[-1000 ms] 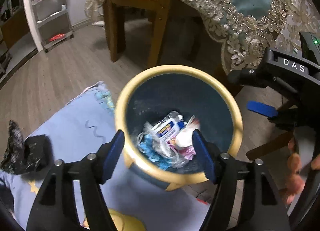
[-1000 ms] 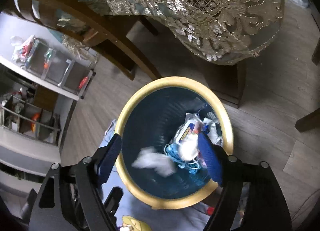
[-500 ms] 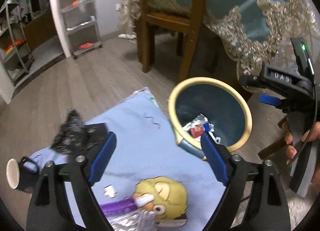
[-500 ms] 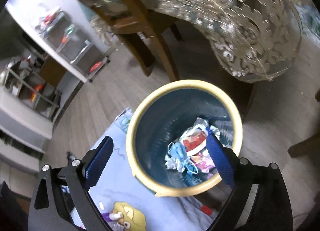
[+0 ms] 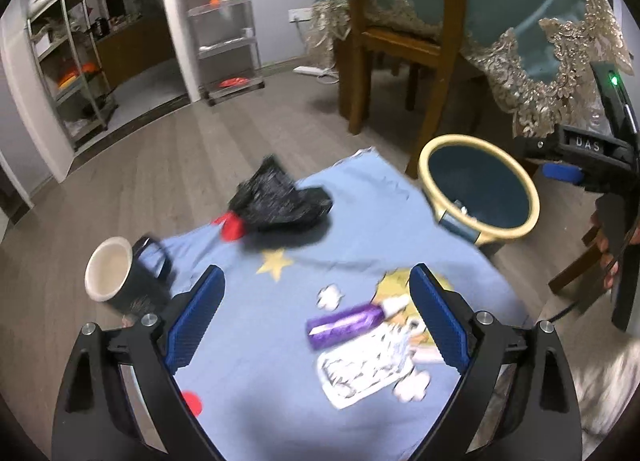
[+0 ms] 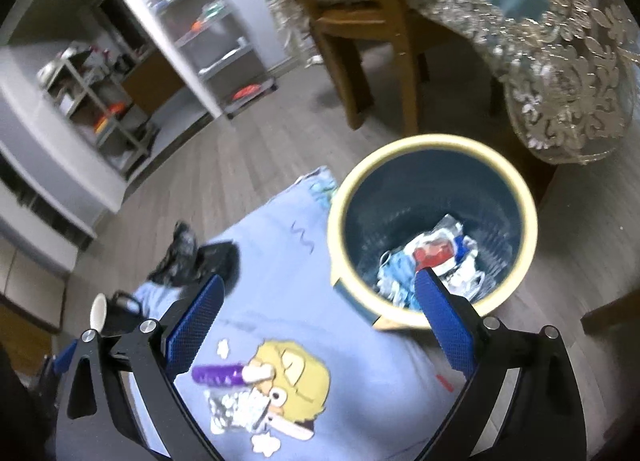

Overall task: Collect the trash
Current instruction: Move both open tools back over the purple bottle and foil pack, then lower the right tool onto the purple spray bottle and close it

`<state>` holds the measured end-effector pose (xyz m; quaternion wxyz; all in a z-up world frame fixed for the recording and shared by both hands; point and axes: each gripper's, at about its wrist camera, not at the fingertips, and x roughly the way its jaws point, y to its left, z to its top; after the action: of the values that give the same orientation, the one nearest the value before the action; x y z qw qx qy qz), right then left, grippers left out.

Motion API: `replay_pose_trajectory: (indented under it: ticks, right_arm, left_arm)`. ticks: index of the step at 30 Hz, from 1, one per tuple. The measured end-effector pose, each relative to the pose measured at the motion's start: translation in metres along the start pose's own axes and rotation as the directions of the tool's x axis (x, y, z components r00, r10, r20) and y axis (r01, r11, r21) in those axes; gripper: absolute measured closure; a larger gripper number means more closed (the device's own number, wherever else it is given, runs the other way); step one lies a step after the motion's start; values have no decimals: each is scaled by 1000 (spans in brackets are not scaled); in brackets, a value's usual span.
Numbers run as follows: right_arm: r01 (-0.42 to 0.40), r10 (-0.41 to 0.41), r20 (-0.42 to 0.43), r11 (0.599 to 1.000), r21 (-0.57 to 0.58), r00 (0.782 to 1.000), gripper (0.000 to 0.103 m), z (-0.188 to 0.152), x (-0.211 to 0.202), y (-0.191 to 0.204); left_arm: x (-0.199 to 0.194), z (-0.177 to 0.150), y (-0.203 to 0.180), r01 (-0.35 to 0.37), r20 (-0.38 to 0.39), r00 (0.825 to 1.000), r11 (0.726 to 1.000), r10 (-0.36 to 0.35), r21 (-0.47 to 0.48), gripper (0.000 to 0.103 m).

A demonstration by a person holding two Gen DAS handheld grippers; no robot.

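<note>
The purple wrapper lies at lower centre of the left wrist view on the blue blanket, resting against a crinkled silver-and-white packet, with small white scraps just beside them. All of it looks light, thin and crushable, likely slick foil or plastic, so a pinch across the wrapper's short middle should hold better than a grab at an end; the scraps may need a flat, low pinch into the soft cloth. A crumpled black bag sits higher, mid-frame, limp and easy to bunch. The yellow-rimmed bin, at the right of both views, already holds wrappers. A dark mug lies tipped at left, near the blanket's edge. The left gripper hovers above the wrapper, jaws spread wide and empty, angled downward. The right gripper is likewise released, holding nothing, pointing between the blanket and the bin.
</note>
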<state>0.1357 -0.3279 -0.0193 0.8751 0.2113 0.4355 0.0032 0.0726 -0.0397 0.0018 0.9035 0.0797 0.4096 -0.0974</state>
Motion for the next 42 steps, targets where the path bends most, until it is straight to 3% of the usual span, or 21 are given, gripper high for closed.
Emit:
replay_pose_trajectory:
  ticks: [7,15,22,25,31,35,38,42]
  right_arm:
    - [-14,12,-23,997,-82,1000,7,-31,3,31]
    - [-36,17,-140,990,-139,990,7,-72,30,62]
    - [-15,-10,-188,992,-128,982,7,-78,49,65]
    - [-16,-23,-213,984,-180,977,7,-83,60,74]
    - [-120,-10,-291,897,-425,957,11,-104,96,115]
    - [-204,6,-343,813,-546,939,27,-126,115,144]
    - [-219,-25,-342,724,-654,939,29,-141,126,163]
    - [-207,-69,-338,673,-710,939,30,-151,143,172]
  left_arm:
    - [-4,-49,27,-23,-28,999,998,21,-61,11]
    - [9,-81,60,-41,-78,997,987,29,-154,11]
    - [31,-95,51,-36,-126,992,991,19,-128,11]
    - [38,-96,45,-40,-133,991,995,28,-92,11]
    - [47,-98,64,-80,-172,984,985,54,-152,11]
    - [50,-102,85,-119,-198,977,968,75,-221,11]
    - [55,-105,92,-136,-224,971,960,81,-245,11]
    - [59,-107,97,-132,-235,970,950,65,-283,11]
